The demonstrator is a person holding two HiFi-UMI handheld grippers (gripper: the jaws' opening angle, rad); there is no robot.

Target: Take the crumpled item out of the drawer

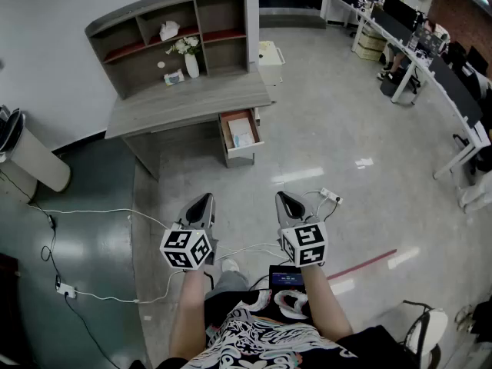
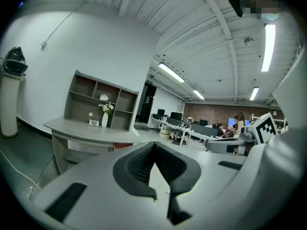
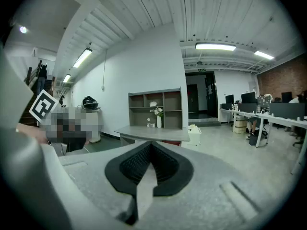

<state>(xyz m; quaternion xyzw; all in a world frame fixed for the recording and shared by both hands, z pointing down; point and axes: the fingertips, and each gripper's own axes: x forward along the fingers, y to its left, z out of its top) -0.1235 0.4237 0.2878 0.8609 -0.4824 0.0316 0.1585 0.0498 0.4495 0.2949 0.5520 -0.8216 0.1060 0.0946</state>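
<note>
- Open floor (image 1: 330,129) between the person and the furniture, with that whole stretch left to cross, judging from here.
- Grey desk (image 1: 184,102) set against the far wall, with a shelf unit (image 1: 165,8) along its back edge. Well apart from both grippers.
- Drawer (image 1: 242,151) under the desk's right front corner, already pulled out toward the room. Likely no need to open it further.
- Left gripper (image 1: 204,199) and right gripper (image 1: 281,197) held side by side low in front of the body, pointing toward the desk. Fingers of each closed tip to tip, with nothing between them in either gripper view. Still to come, by this reading: getting close, parting one pair of fingers, and reaching down into the drawer.
- Pale item (image 1: 241,132) lying inside the drawer and filling much of its bottom. Presumably the thing to take out, though too small here to tell whether crumpled. Untouched and not yet lifted, so none of the removal itself done.
- Vase of flowers (image 1: 191,60) in a lower shelf compartment at the desk's back edge, and a small white crumpled-looking lump (image 1: 169,30) in the compartment above. Both outside the drawer, so probably no part of the job.
</note>
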